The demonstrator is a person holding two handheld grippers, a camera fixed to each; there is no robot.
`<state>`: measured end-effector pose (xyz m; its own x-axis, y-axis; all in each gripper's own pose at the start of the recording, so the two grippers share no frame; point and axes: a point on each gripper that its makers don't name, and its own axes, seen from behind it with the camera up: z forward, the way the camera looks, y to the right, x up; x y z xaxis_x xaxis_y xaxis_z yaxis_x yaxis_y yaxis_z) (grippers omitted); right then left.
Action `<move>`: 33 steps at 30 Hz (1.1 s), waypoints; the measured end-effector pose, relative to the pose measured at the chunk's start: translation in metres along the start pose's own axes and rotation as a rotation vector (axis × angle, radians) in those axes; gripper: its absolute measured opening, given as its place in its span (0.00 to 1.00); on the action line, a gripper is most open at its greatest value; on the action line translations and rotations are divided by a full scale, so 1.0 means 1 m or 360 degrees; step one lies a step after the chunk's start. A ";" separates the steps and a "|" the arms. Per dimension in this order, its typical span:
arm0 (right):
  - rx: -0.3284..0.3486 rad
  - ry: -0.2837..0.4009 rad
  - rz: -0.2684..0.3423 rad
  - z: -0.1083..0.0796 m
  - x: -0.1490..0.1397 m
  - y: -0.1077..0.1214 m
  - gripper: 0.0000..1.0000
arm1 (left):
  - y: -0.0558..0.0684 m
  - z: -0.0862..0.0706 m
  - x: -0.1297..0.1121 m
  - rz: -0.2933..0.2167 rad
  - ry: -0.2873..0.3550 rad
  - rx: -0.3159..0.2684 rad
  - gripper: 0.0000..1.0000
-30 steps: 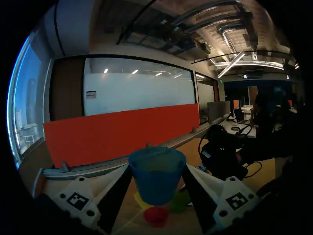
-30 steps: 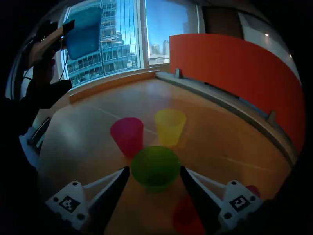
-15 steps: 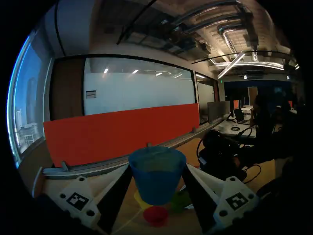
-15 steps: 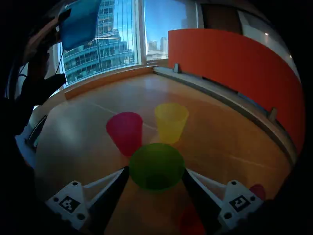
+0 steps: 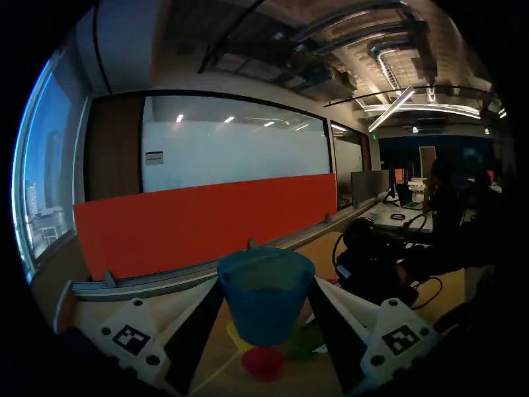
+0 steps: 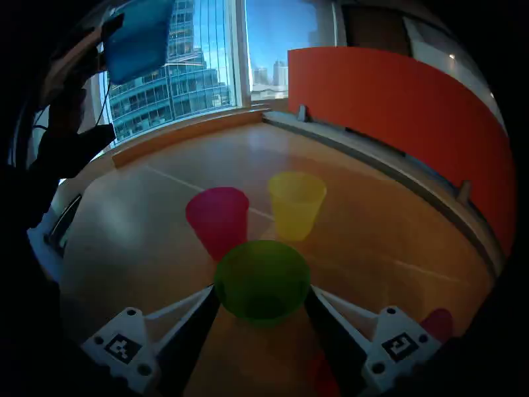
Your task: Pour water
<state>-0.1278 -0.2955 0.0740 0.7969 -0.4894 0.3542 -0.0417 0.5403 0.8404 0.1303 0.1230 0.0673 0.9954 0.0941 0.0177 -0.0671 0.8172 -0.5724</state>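
My left gripper (image 5: 266,299) is shut on a translucent blue cup (image 5: 266,294), held upright high above the table. A darker band in the cup's lower half looks like water. Below it stand a red cup (image 5: 263,362), a yellow cup (image 5: 235,332) and a green cup (image 5: 303,336). In the right gripper view, my right gripper (image 6: 261,294) is shut on the green cup (image 6: 262,281), which looks empty. Just beyond it are a pink cup (image 6: 217,221) and a yellow cup (image 6: 296,204). The blue cup (image 6: 139,40) hangs at the upper left in the left gripper.
The wooden table (image 6: 370,225) ends at an orange partition (image 6: 410,106) on the right and a window (image 6: 198,59) at the back. A small red object (image 6: 438,323) lies at the lower right. A person's dark arm (image 6: 63,149) reaches in from the left.
The right gripper view has shifted slightly, so the pink and yellow cups sit a little to the right. The blue cup stays high and upright.
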 end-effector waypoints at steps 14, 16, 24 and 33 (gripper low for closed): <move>-0.0040 0.0110 -0.0010 -0.027 0.024 0.003 0.90 | 0.004 -0.002 -0.001 0.0006 -0.0010 0.0001 0.85; -0.0047 0.0134 -0.0008 -0.033 0.028 0.004 0.90 | 0.004 -0.002 -0.003 0.0007 -0.0016 0.0004 0.85; -0.0076 0.0239 0.0004 -0.060 0.043 0.005 0.90 | 0.004 -0.002 -0.007 0.0003 -0.0033 0.0009 0.85; -0.0097 0.0363 0.0001 -0.090 0.060 0.001 0.90 | 0.010 -0.001 -0.006 -0.0004 -0.0040 -0.0006 0.85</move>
<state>-0.0258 -0.2623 0.0589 0.9127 -0.3255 0.2470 -0.0112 0.5844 0.8114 0.1233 0.1297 0.0609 0.9935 0.1062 0.0399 -0.0640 0.8152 -0.5756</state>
